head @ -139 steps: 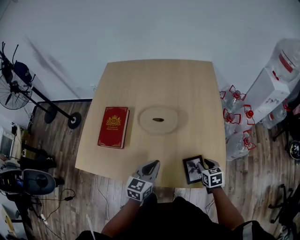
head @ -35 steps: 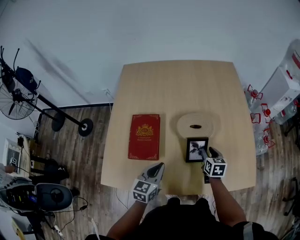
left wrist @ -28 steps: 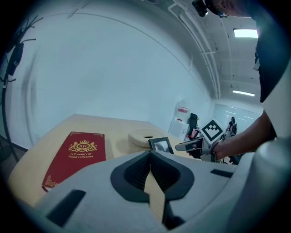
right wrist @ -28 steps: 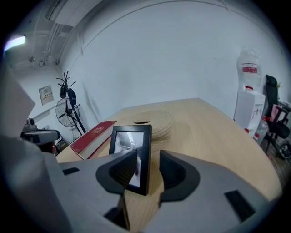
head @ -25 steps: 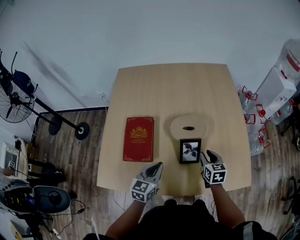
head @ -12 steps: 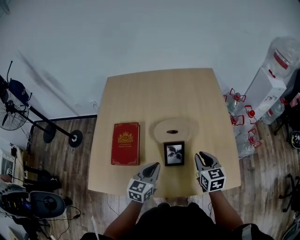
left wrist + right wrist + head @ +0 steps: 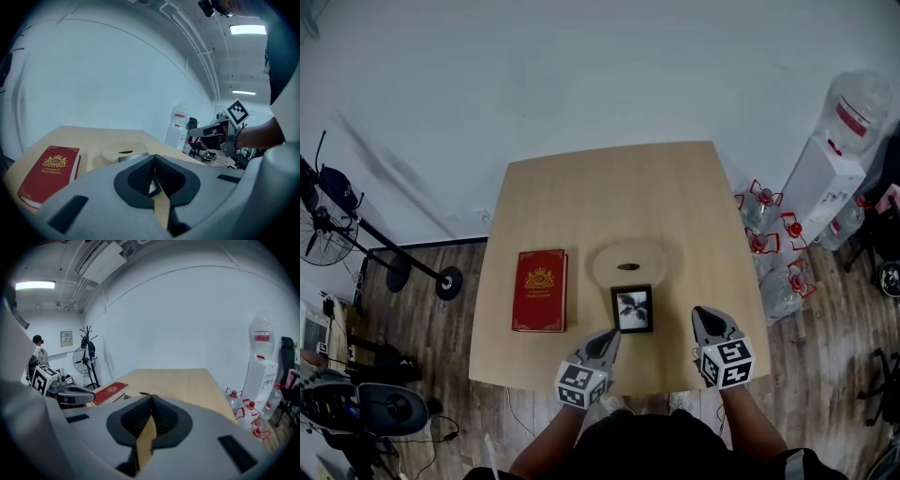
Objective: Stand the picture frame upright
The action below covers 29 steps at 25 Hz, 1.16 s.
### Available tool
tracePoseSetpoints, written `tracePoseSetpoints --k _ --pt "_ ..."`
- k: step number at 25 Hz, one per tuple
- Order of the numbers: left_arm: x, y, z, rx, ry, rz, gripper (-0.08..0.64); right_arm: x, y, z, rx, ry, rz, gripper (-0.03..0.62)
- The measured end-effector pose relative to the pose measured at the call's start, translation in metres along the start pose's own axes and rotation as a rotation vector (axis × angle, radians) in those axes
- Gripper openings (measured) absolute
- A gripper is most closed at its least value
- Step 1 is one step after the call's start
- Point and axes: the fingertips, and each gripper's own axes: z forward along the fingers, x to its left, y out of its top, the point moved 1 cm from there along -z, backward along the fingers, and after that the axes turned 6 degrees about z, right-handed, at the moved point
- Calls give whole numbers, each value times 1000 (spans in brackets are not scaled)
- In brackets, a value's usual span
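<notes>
Pale wood is filling the middle of the head view: one table [image 7: 675, 187] on a plank floor. One red book [image 7: 540, 290] is lying at its left, one round wooden disc [image 7: 628, 265] at centre, and one picture frame [image 7: 632, 309] is sitting just below the disc, apparently propped on its own. A second ago the right gripper [image 7: 707, 317] was beside the frame. Now it is hanging well apart at lower right, its jaws having just been closing with nothing between them. I judge the standing step done and the hand backing away. The left gripper [image 7: 607, 337] is hovering just below the frame, not touching it.

Looking along the left gripper, its jaws are meeting tip to tip, clenched on nothing. Above them the frame's dark top edge [image 7: 133, 158] is showing before the disc, with the book at lower left and the other gripper at right.

Looking along the right gripper, its pads are pressing together, empty. The book [image 7: 110, 391] and the left gripper are sitting at left.
</notes>
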Motion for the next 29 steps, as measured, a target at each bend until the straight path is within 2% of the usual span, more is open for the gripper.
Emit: tracePoseSetpoints --k 11,19,29 --pt "1 6 -8 -5 41 1 3 4 -2 -5 4 23 -110 9" --pt "2 3 -11 9 32 15 3 14 3 -1 0 42 -176 9" --pt "39 9 -27 -21 129 -20 3 24 21 -8 -127 89 -111 9"
